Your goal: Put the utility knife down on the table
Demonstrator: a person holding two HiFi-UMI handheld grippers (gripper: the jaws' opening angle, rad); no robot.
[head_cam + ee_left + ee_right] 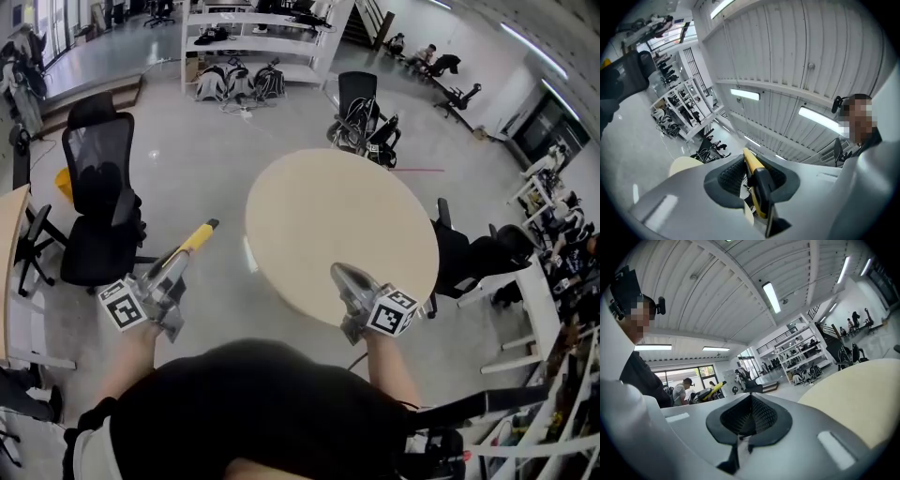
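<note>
Holding the utility knife (199, 236) in the left gripper (181, 259), at lower left of the head view, out past the left rim of the round beige table (375, 187) and above the floor (216, 150), not over the tabletop. Pointing the knife's yellow end up and right, near a black office chair (98, 202) at far left. Clamped narrowly on the knife's yellow-and-black body, ribbed pads (731, 176) pressed against both flanks, as seen in the left gripper view, with a sliver of the table at lower left of that frame. Carrying nothing in the right gripper (343, 275): shut pad to pad and empty in the right gripper view, hovering over the table's near edge at lower centre of the head view, with beige tabletop filling the right of its own frame.
</note>
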